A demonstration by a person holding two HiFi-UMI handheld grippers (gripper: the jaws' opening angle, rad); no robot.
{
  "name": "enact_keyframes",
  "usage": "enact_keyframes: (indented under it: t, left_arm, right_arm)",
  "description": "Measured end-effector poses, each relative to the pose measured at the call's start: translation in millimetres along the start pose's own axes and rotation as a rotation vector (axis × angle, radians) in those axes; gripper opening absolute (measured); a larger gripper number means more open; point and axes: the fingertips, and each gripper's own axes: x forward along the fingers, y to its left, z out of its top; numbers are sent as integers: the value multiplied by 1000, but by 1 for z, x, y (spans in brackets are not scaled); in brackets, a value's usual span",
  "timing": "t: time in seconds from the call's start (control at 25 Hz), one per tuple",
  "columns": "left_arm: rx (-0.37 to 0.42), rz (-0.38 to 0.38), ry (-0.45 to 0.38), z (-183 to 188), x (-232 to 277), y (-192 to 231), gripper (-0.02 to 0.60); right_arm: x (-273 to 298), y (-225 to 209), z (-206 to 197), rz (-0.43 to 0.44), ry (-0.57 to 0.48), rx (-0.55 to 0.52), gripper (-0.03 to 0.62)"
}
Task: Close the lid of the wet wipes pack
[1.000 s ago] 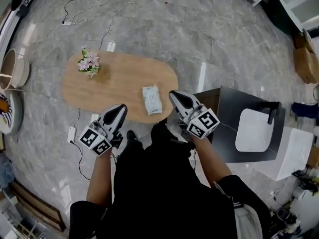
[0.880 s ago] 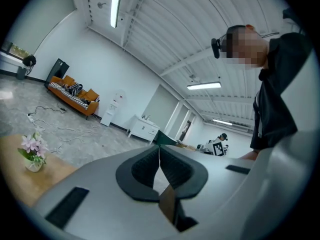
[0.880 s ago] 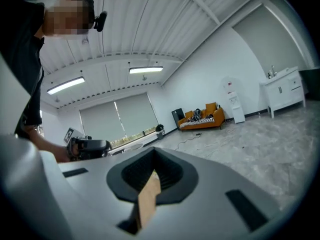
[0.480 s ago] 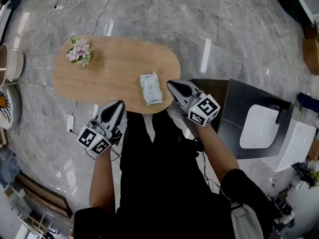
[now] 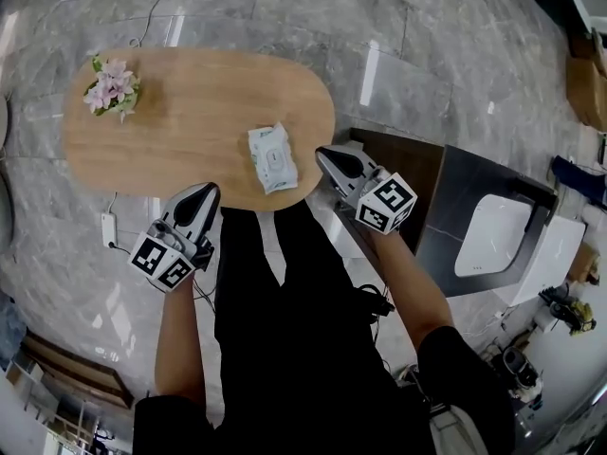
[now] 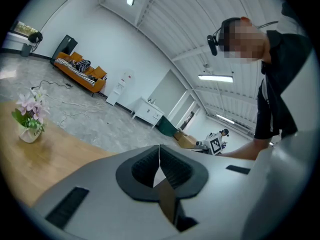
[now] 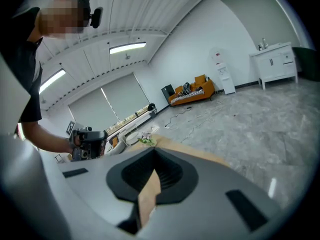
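A person stands at the near rim of an oval wooden desk [image 5: 180, 121], holding the left tongs [image 5: 205, 193] and the right tongs [image 5: 326, 155] low on either side of a wet wipes pack [image 5: 272, 157]. The pack lies flat close to that rim, towards the desk's right end. Neither tool touches it. The left tongs sit at the desk's edge, well apart from the pack. The right tongs point in from the rounded end and are the nearer of the two, which makes them the likelier tool for the lid. Each gripper's own camera shows its jaws pressed together at the tips with nothing held between them. That posture appears suited to pushing a lid flat with a blunt closed tip rather than to gripping. From head height the pack is too small to show whether its lid stands open. The marker cubes, left [image 5: 159, 261] and right [image 5: 386, 204], ride at the rear of the tools, near the person's hands. A small pot of pink flowers [image 5: 112, 85] stands at the desk's far left end, well clear of the work. A dark stand with a white basin [image 5: 493, 240] is on the marble floor [image 5: 285, 17] to the person's right. Judging by the spacing, the closing has not yet begun. The next move probably calls for bringing the right tongs over the pack, perhaps with the left steadying it, since a light pack could slide on smooth wood.
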Motion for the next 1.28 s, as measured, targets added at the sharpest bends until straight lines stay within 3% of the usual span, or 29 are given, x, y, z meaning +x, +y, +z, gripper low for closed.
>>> enact_keyframes:
  t: [0.84,1.28]
  left_arm:
    - [-107,-16,116,-115,35,81,17]
    - [-146,-27,139,-145,40,94,17]
  right_arm:
    - [60,-49,-142,-36,207,107,11]
    - [77,-54,-176,-23,244,161,11]
